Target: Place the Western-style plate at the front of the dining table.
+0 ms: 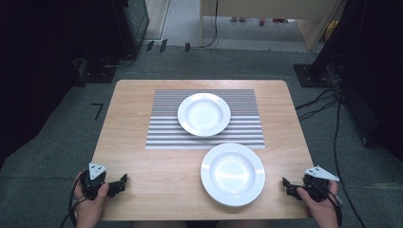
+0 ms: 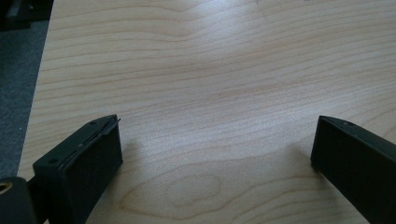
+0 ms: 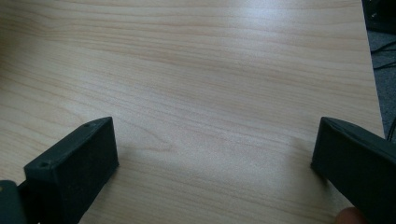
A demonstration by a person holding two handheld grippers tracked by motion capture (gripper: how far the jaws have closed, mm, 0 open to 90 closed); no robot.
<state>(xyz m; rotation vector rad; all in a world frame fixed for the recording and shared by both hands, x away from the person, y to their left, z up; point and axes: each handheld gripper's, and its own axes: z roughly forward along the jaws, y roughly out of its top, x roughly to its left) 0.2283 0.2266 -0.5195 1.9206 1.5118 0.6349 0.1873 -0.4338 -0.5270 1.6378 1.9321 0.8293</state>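
Observation:
Two white plates sit on the wooden table (image 1: 142, 161). One plate (image 1: 204, 114) rests on the striped grey placemat (image 1: 164, 128) toward the back; the other plate (image 1: 232, 174) lies on bare wood in front of the mat, to the right of centre. My left gripper (image 1: 119, 185) rests at the front left corner, held in a hand, and in the left gripper view (image 2: 215, 154) its jaws stand wide apart over bare wood. My right gripper (image 1: 288, 186) rests at the front right corner, right of the near plate; in its own view (image 3: 215, 158) the jaws are spread with nothing between them.
Grey carpet surrounds the table. Dark equipment stands at the back left (image 1: 128, 28) and a stand with cables (image 1: 328, 71) at the right. A wooden desk (image 1: 266, 14) is behind the table.

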